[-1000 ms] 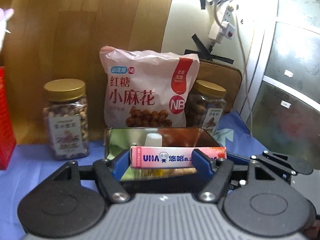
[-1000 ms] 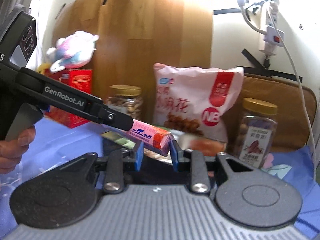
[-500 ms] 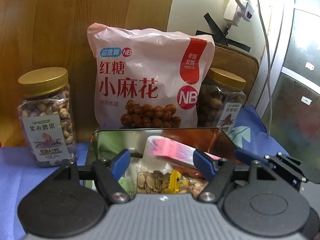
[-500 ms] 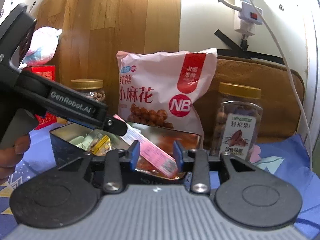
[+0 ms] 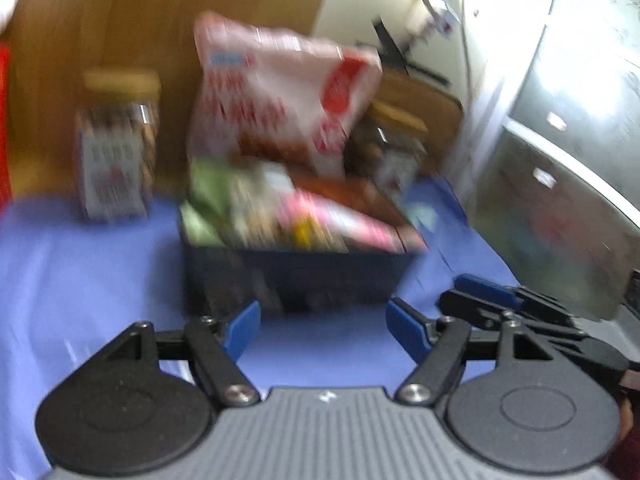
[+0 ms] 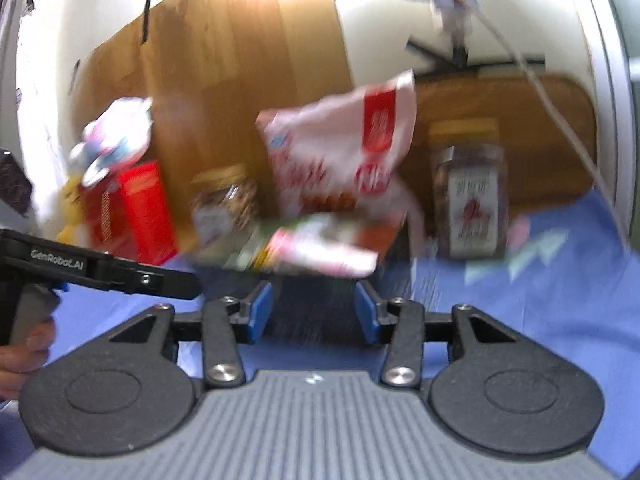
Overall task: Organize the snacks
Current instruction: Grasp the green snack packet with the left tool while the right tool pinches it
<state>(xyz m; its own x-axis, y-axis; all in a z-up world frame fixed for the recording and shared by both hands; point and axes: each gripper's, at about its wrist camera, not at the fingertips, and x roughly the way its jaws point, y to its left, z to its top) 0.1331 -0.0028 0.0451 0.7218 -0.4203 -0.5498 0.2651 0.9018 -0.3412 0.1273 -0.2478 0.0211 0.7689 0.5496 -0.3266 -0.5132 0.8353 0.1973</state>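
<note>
A dark tin (image 5: 296, 276) stands on the blue cloth, filled with several snack packs. A pink box (image 5: 352, 224) lies slanted across its right side, one end over the rim. My left gripper (image 5: 322, 328) is open and empty, a little short of the tin's near wall. In the right wrist view the pink box (image 6: 324, 254) rests on top of the tin (image 6: 316, 296). My right gripper (image 6: 313, 312) sits just before that wall, its jaws opening with nothing between them. The right gripper (image 5: 480, 292) shows at the right, the left gripper (image 6: 188, 284) at the left. Both views are blurred.
Behind the tin a large pink snack bag (image 5: 280, 96) leans on a wooden board, between two gold-lidded nut jars (image 5: 116, 144) (image 5: 392, 148). A red box (image 6: 132, 212) with a plush toy (image 6: 116, 132) on it stands at the left. A hand (image 6: 24, 352) holds the left gripper.
Both grippers let go of the pink box, the left one first. It now lies on the tin's contents. Both grippers have drawn back from the tin and sunk.
</note>
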